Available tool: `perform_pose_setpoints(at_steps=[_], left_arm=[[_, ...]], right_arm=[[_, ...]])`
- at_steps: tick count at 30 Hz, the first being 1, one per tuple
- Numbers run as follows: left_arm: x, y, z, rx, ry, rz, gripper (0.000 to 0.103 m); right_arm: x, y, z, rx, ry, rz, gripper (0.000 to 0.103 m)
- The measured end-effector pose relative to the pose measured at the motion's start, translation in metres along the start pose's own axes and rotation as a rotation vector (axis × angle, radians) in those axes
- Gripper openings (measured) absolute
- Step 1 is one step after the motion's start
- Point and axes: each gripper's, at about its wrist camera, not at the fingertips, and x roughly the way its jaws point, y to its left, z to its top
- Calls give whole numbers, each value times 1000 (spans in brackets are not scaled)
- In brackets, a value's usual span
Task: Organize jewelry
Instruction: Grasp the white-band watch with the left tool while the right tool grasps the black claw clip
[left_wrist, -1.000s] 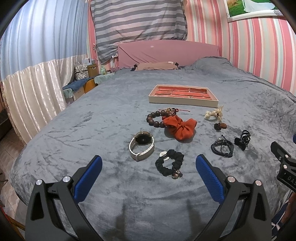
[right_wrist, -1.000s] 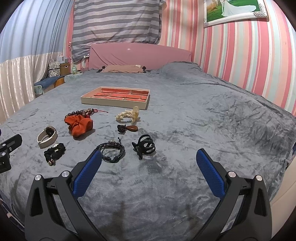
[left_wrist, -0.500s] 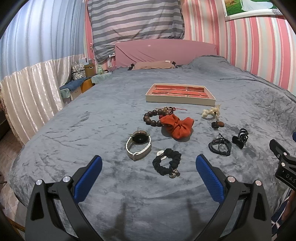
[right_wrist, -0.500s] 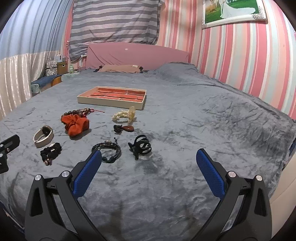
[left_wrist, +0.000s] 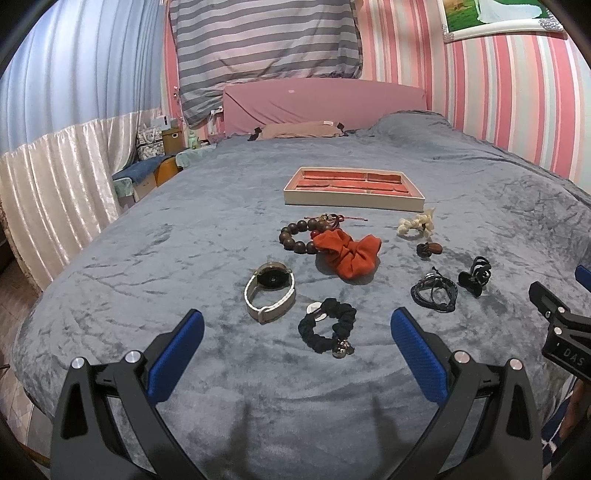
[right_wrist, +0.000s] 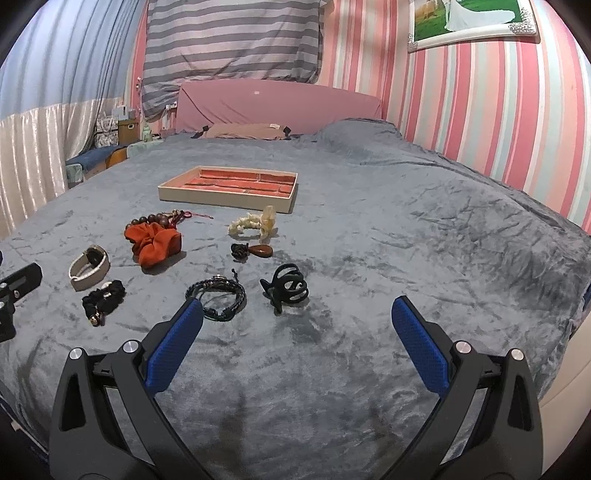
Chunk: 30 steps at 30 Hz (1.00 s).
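Jewelry lies spread on a grey bedspread before a cream tray (left_wrist: 352, 201) (right_wrist: 229, 195) with red compartments. Closest to my open left gripper (left_wrist: 297, 328) are a white-strapped watch (left_wrist: 269, 293) and a black scrunchie (left_wrist: 327, 328). Beyond them lie a wooden bead bracelet (left_wrist: 295, 236) and an orange scrunchie (left_wrist: 349, 253). My right gripper (right_wrist: 297, 317) is open too, just short of a black claw clip (right_wrist: 288, 288) and a black cord bracelet (right_wrist: 218, 295). A cream hair tie (right_wrist: 255, 223) and a brown pendant (right_wrist: 255, 251) lie farther off. Neither gripper holds anything.
The bed's pink headboard (left_wrist: 325, 103) and a tan pillow (left_wrist: 299, 130) are at the far end. Striped walls stand to the right, curtains (left_wrist: 55, 177) and boxes to the left. The right gripper's body (left_wrist: 561, 332) shows at the left view's right edge.
Both views have shifted slightly. The items appear a little farther left and higher in frame. Nothing was picked up and both grippers stay open.
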Motion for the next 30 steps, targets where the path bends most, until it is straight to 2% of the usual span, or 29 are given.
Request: perform_pose_setpoints(at_steps=[19,30], left_arm=[[45,22,1,-25,80,5,99],[78,34,13,6,79,37,99]], right_arm=[[43,-5,-4,34,87,61,99],[75,-10,6,27,104,50,94]])
